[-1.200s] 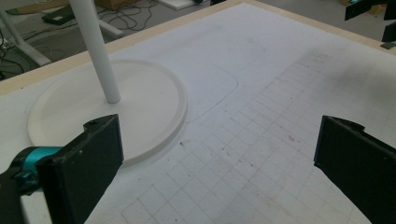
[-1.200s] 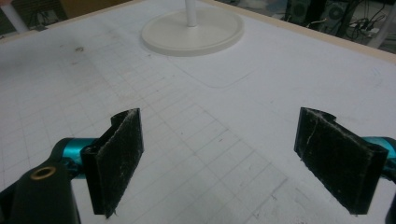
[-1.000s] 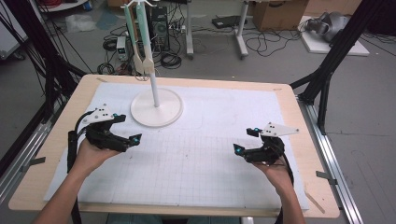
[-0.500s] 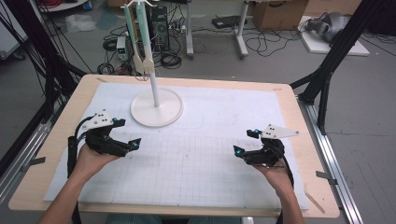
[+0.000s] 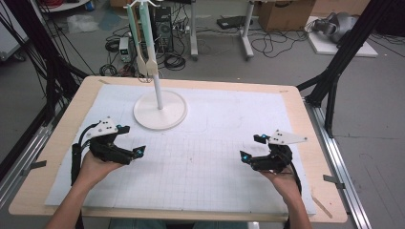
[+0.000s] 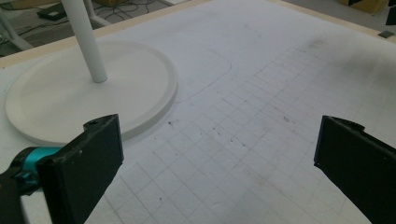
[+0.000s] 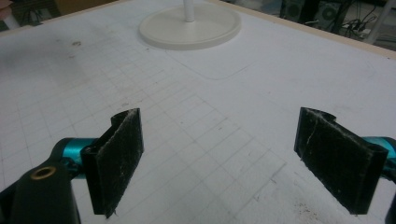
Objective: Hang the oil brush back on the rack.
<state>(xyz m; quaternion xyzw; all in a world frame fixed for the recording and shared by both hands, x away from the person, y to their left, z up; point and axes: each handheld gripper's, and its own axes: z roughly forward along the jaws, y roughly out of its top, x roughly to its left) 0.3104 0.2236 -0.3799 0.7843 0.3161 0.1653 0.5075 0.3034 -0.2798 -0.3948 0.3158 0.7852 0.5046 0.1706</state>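
Overhead, the left gripper (image 5: 128,141) is hovering wide open and empty just beside the white stand (image 5: 159,109) on the gridded mat (image 5: 200,167), while the right gripper (image 5: 252,148) is hanging equally agape, holding nothing; cables (image 5: 267,45) are sprawling across the grey floor beyond the table (image 5: 315,157).

Even, diffuse overhead light is falling across the pale wooden counter (image 5: 62,143) and its white gridded paper mat (image 5: 205,162), leaving only faint, soft-edged shadows under the hands and around the round white plastic stand base (image 5: 160,110), with no harsh glare showing anywhere. The high view is looking slightly soft and grainy, and the floor beyond the counter is sitting dimmer. In both gripper views the near black jaw pads are blurring at the lower edges, while the mat is darkening into a grey smudge toward the far corners.
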